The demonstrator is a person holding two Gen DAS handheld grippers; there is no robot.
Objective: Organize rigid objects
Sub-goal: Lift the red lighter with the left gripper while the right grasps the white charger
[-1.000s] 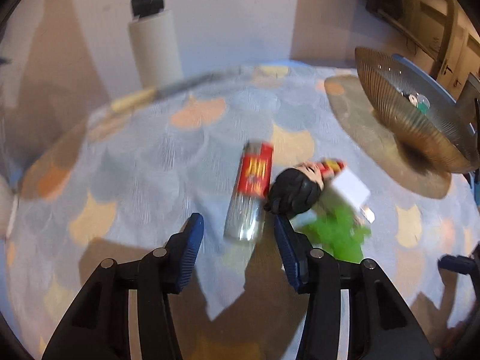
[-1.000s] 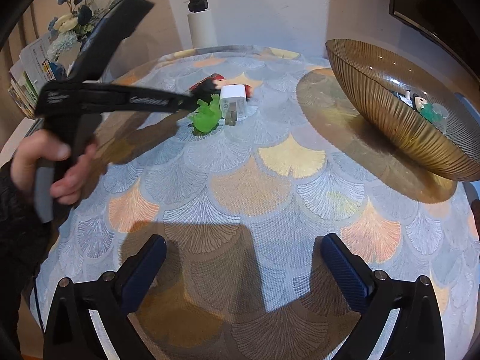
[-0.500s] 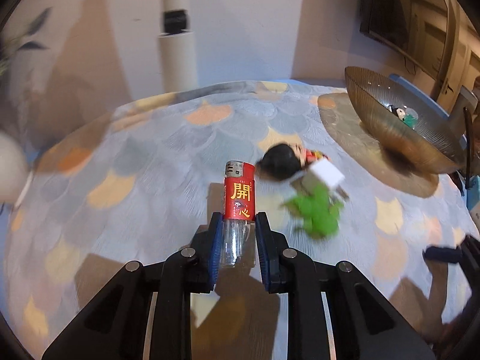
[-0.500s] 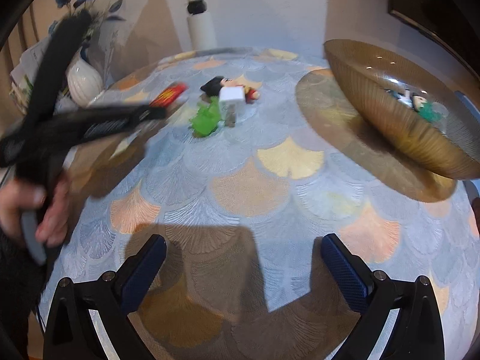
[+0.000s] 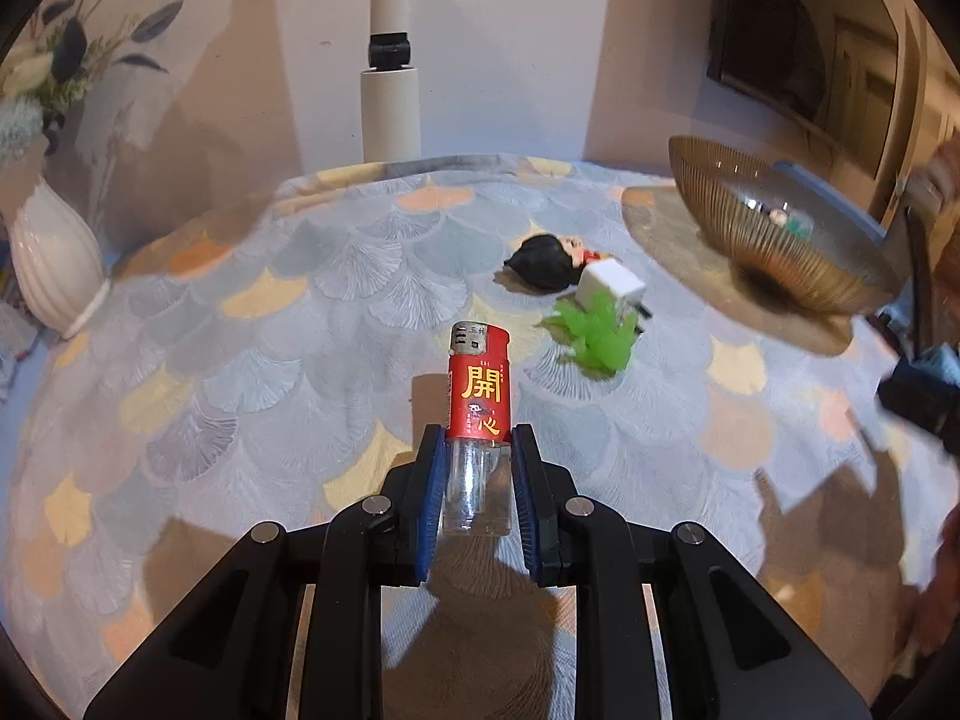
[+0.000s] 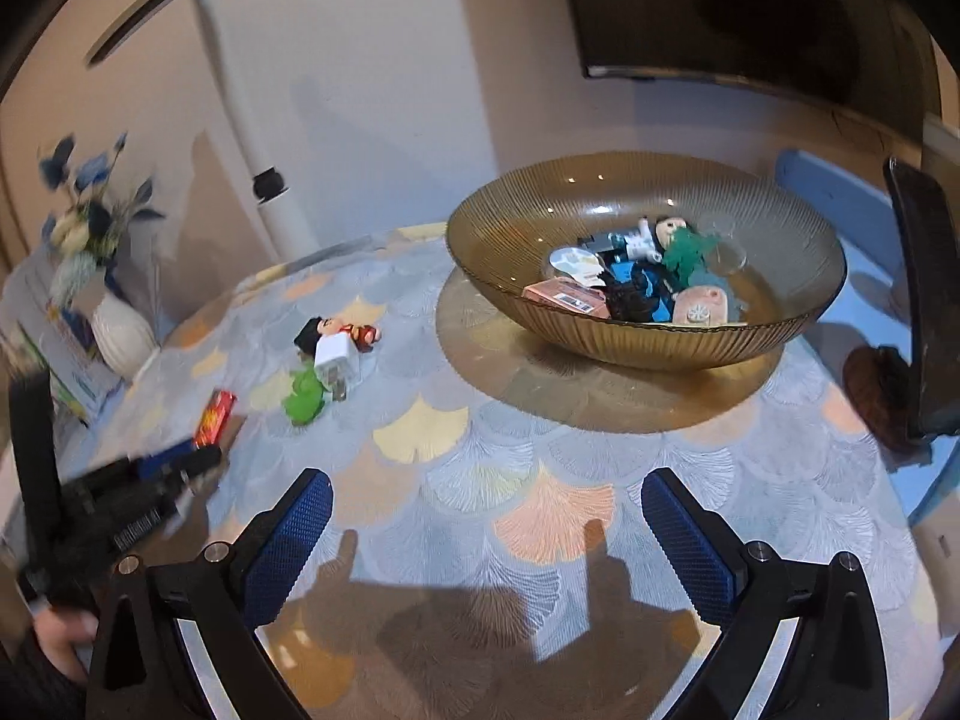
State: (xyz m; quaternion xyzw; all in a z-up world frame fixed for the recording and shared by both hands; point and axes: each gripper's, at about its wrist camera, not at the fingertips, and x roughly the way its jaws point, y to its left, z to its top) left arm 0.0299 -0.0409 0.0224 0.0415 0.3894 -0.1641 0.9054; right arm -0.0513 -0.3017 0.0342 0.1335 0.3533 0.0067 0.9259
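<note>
Red lighter [image 5: 478, 402]: now clamped by clear base in my left jaws [image 5: 477, 501], lifted off counter [image 5: 252, 324]; one second ago lying flat. Next stop, I judge: amber bowl [image 6: 648, 336]. Right jaws [image 6: 501, 540] wide apart, nothing held. Doll [image 5: 549, 255], charger [image 5: 612, 288], green toy [image 5: 597, 339] remain on counter.

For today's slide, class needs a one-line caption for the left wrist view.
Left gripper shut on a red lighter, with toys and the amber bowl beyond on the patterned tablecloth.
</note>
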